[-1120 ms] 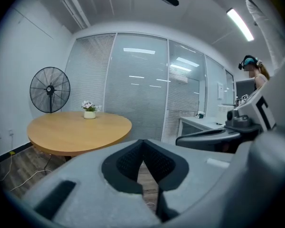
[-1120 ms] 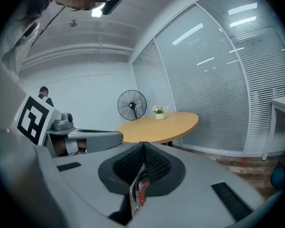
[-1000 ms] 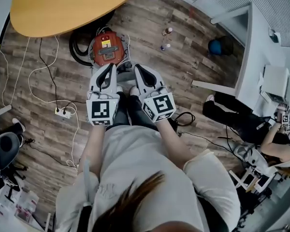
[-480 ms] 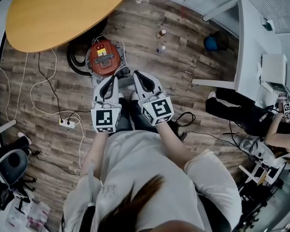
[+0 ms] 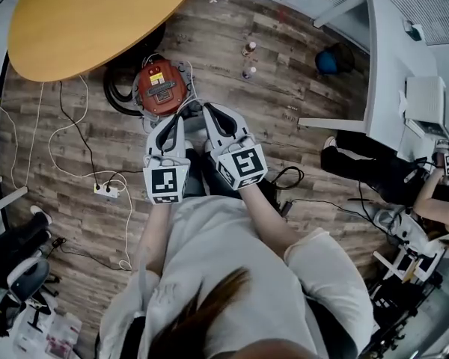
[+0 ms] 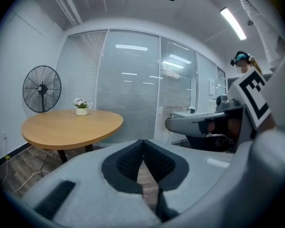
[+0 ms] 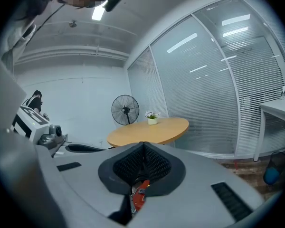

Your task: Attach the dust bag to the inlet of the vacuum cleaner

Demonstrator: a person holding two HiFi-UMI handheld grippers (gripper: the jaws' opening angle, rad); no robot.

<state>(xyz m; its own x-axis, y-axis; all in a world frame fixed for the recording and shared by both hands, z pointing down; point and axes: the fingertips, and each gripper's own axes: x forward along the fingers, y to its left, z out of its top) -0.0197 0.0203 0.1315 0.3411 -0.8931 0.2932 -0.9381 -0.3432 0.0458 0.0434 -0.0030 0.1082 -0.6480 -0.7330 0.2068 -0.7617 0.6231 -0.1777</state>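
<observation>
Left gripper: dark ribbed pads pressed together, nothing between them. Right gripper: jaws likewise closed and empty; the red seen through the slot below its pads is the vacuum lying beyond, not a held thing. Both grippers are carried side by side in front of the person's chest, pointing toward the red-orange round canister vacuum cleaner. It stands on the grey-brown wood-plank floor just at the edge of the oval light-wood table top, with a coil of black hose touching its left side. Dust bag: not found in any view, so I cannot place it; the inlet cannot be made out either. Judgement: task not begun, with the bag to be found, picked up and seated on the inlet. Floor: white power strip with loose white and black cables toward the left edge, and two small bottles beyond the vacuum. Room: glass wall with white blinds, black standing fan, small white pot of flowers on the table, white desk at the right, and a second seated person beside it.
</observation>
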